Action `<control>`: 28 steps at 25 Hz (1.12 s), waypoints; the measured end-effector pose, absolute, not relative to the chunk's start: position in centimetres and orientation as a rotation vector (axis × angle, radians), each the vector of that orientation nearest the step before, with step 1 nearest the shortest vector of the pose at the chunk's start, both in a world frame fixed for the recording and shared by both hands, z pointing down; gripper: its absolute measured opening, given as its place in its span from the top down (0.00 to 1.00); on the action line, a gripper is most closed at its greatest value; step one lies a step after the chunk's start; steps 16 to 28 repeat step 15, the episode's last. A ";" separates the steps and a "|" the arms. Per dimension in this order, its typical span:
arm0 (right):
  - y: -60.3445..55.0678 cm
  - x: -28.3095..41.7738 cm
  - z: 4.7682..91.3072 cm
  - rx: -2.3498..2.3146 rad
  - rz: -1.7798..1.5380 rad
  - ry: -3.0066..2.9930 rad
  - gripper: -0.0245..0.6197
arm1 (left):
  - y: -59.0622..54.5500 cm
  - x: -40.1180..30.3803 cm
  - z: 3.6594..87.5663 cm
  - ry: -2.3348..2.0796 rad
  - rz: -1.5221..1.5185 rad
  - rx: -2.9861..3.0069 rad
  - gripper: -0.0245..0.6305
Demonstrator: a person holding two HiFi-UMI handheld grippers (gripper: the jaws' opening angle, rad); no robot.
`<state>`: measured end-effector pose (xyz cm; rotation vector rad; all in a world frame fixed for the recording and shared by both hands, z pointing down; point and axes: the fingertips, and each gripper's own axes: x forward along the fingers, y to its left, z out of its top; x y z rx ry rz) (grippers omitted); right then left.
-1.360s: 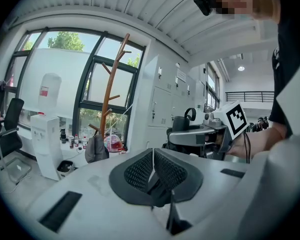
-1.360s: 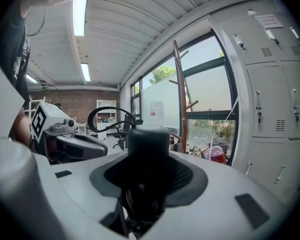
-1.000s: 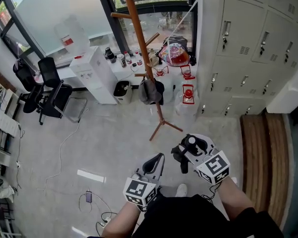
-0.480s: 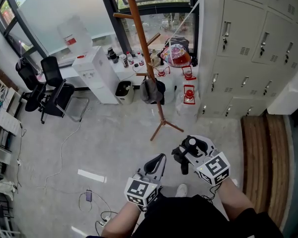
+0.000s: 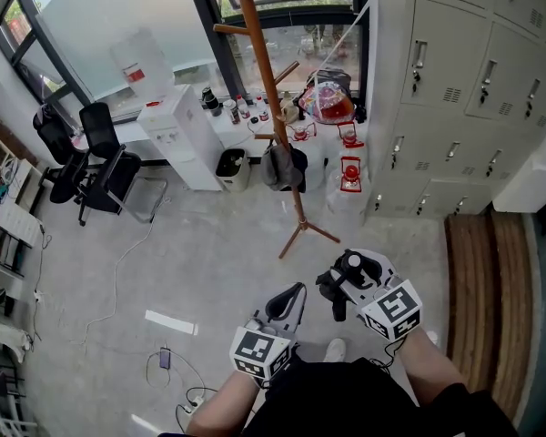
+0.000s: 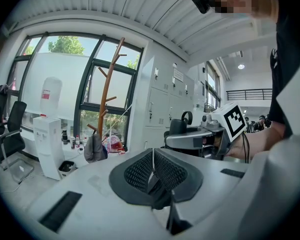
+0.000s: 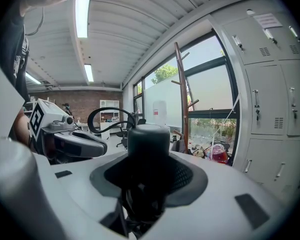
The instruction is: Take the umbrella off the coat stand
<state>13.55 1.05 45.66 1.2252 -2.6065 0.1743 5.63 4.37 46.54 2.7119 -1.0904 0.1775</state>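
A black folded umbrella (image 7: 148, 156) with a wrist-strap loop stands between the jaws of my right gripper (image 7: 148, 184), which is shut on it. In the head view the right gripper (image 5: 348, 279) holds the umbrella (image 5: 337, 291) low in front of the person. The left gripper (image 5: 289, 299) hangs beside it, its pads (image 6: 151, 170) pressed together with nothing between them. The wooden coat stand (image 5: 271, 107) rises a few steps ahead by the window, with a grey bag (image 5: 278, 166) hung low on it. Neither gripper touches the stand.
Grey lockers (image 5: 464, 89) line the right wall. Near the stand's foot are red lanterns (image 5: 350, 173), a small bin (image 5: 229, 166) and a white water dispenser (image 5: 177, 135). Black office chairs (image 5: 96, 157) stand at the left; cables (image 5: 164, 362) lie on the floor.
The head view has drifted a little, so the stand sits slightly lower and to the right. Both grippers keep their places and their hold.
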 end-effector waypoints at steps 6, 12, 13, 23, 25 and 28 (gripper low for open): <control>1.1 13.4 45.5 1.220 0.171 -2.611 0.60 | 4.5 5.5 46.5 -1.097 0.178 2.707 0.93; 0.8 13.7 45.7 1.219 0.170 -2.608 0.60 | 4.4 5.8 46.5 -1.097 0.175 2.707 0.93; 0.8 13.7 45.7 1.219 0.170 -2.607 0.60 | 4.4 5.9 46.5 -1.097 0.175 2.707 0.93; 0.7 13.9 45.7 1.218 0.171 -2.606 0.60 | 4.3 6.0 46.4 -1.098 0.177 2.708 0.93; 0.7 13.9 45.7 1.218 0.171 -2.606 0.60 | 4.3 6.0 46.4 -1.098 0.177 2.708 0.93; 0.7 13.9 45.7 1.218 0.171 -2.606 0.60 | 4.3 6.0 46.4 -1.098 0.177 2.708 0.93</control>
